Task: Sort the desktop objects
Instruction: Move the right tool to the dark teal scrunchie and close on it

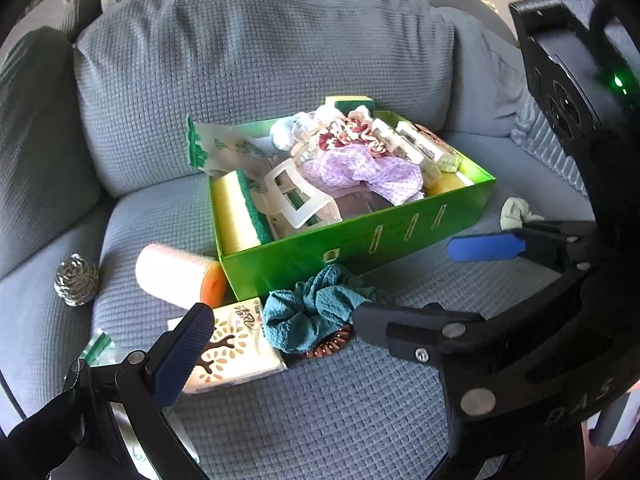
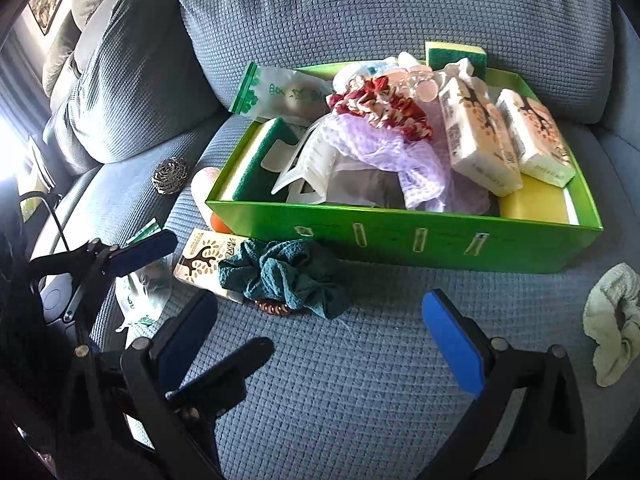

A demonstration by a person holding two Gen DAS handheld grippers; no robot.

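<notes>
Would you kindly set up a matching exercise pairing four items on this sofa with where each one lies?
Things:
1. teal scrunchie
2. steel scourer
3. pale green scrunchie
4. red patterned scrunchie

Places:
A. inside the green box
B. on the seat, right of the box
C. on the seat, left of the box
D. in front of the box, partly on a tissue pack

Pairs: 1-D, 2-C, 3-B, 4-A
</notes>
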